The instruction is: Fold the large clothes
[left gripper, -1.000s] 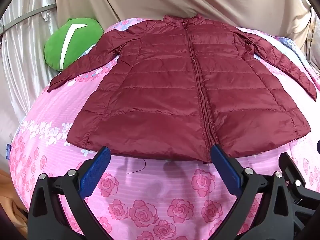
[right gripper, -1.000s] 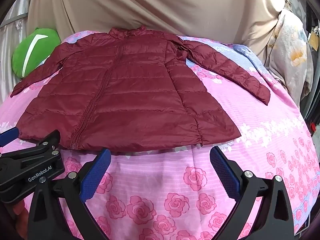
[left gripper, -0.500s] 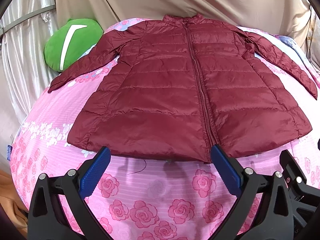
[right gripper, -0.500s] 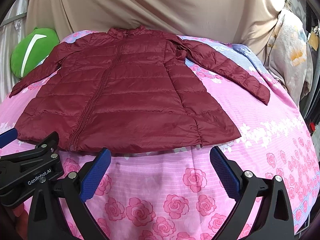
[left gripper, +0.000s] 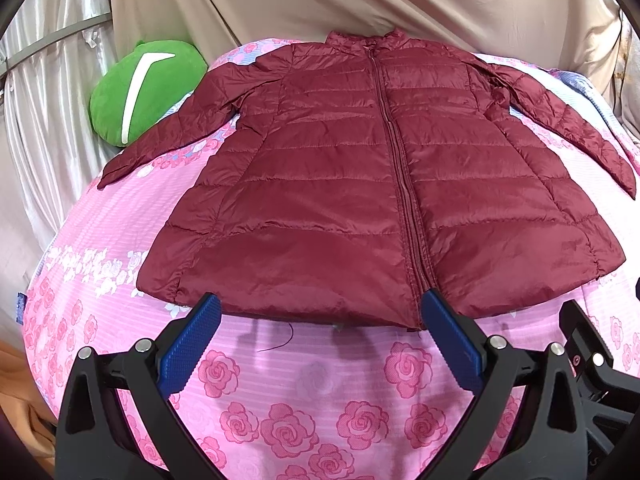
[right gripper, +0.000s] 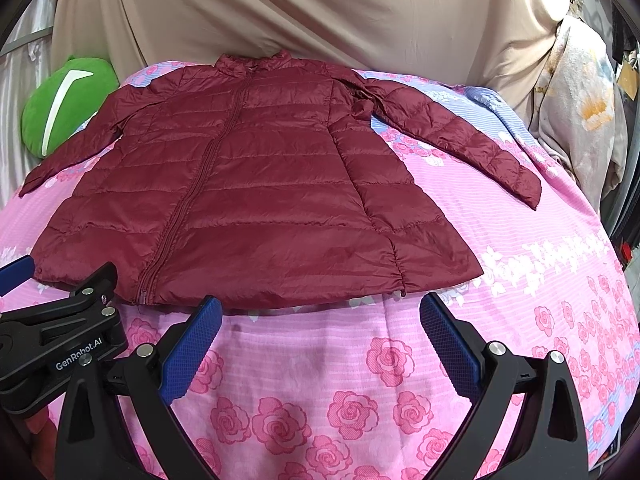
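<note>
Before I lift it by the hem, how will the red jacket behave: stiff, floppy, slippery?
The jacket will probably be floppy: it lies flat, its thin sleeves limp on the bedspread. Its shiny quilted shell may slip between the pads. It is likely light for its size, since the padding looks thin.

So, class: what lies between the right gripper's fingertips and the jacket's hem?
Only bare rose-print bedcover separates the right gripper from the maroon jacket, per the right wrist view.

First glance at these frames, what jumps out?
A dark red puffer jacket lies zipped and spread flat, sleeves out, across the pink rose-print bedspread. A green cushion sits at the far left edge. Both grippers, left and right, hover open just short of the hem.
</note>
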`<state>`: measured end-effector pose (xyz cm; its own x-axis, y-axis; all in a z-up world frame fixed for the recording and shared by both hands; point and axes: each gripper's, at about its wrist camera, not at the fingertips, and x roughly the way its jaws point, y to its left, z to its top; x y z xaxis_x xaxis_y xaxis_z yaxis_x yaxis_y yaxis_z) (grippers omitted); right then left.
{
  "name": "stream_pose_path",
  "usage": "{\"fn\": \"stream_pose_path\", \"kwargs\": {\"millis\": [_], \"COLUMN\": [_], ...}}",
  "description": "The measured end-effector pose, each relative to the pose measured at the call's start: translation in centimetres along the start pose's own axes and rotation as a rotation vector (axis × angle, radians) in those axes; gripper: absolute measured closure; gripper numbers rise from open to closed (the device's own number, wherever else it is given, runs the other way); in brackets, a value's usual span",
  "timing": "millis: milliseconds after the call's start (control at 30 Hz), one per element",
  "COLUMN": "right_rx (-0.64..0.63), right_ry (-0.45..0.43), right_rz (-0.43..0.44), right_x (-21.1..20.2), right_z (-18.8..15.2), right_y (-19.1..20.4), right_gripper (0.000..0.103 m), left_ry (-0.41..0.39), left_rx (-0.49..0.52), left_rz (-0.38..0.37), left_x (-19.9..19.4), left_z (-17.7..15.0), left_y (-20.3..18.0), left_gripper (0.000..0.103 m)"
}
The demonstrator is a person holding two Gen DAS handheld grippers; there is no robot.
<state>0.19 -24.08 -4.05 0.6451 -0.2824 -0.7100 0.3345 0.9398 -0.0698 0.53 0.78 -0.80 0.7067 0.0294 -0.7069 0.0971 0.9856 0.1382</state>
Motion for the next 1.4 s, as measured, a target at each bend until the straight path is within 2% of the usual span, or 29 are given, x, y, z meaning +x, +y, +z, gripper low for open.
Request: {"fn": "stream_pose_path", "kwargs": {"millis": [1400], "right_rx": [0.005], "right_ry": [0.012], "right_rz": [0.003], "right_x": [0.65], "right_z": [-0.19], "right_y": [0.10], "right_gripper": [0.005], "left_ry": [0.005], "left_rx": [0.010], "left_rz": [0.014], "left_x": [0.46], "left_z": [0.09], "left_y": [0.39], "left_gripper": [0.006]}}
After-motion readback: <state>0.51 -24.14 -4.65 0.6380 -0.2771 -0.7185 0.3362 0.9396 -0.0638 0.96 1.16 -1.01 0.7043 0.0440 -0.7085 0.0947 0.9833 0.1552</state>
